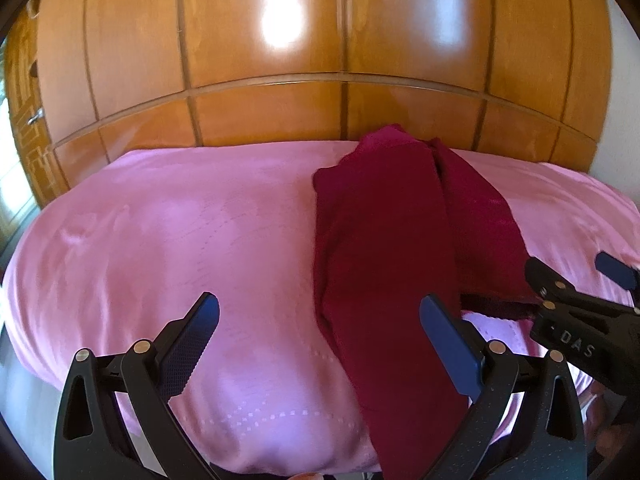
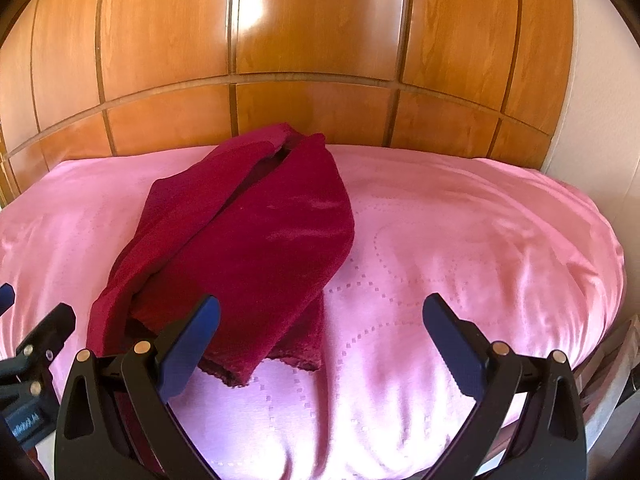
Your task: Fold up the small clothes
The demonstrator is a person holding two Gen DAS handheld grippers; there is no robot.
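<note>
The left gripper (image 1: 319, 336) is low over the near side of the bed, pointing at the far wall. Its two blue fingers (image 1: 192, 344) are spread wide apart and hold nothing. The right-hand finger lies over the near part of the dark red garment (image 1: 384, 240), but I cannot tell if it touches.

The right gripper (image 2: 320, 340) sits just beside it, pointing the same way. Its fingers are wide apart too, with nothing between them. Its left finger (image 2: 188, 348) is right at the near edge of the red cloth.

The dark red garment lies on the pink bedspread (image 1: 180, 232). It is folded long and thin, with one side laid over the other. It runs from the near edge of the bed to the far edge. The near end has a bumpy, lacy hem (image 2: 288, 364).

Behind the bed stands a big wooden wardrobe (image 2: 312, 40) with shiny doors. Light glints on the wood. Each gripper shows at the side of the other one's view.
</note>
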